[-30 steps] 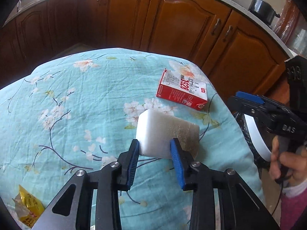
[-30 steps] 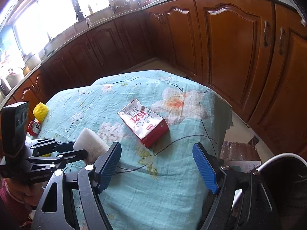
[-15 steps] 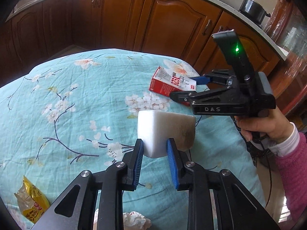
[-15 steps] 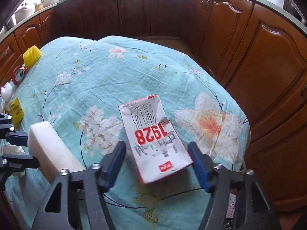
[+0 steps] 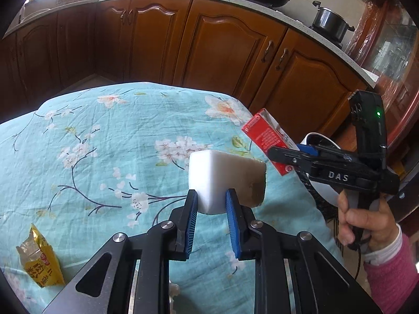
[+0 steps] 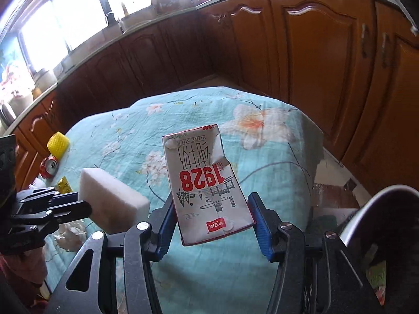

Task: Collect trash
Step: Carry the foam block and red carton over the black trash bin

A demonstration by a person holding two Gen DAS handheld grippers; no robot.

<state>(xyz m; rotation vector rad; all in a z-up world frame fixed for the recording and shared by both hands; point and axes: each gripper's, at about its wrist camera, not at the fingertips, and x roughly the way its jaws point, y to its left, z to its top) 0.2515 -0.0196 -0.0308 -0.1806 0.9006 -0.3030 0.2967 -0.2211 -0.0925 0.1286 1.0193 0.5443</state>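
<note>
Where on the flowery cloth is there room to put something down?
The middle and far end of the tablecloth are bare. The left edge is crowded: yellow packet, red can, yellow foam net, crumpled tissue.

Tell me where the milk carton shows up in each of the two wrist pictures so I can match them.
Left wrist view: the milk carton is right of centre, tilted, lifted off the floral tablecloth in the right tool.
Right wrist view: the carton is in the centre, printed face up, clamped between the right tool's blue pads.
Shared landmark: the white foam block in the left tool.
</note>
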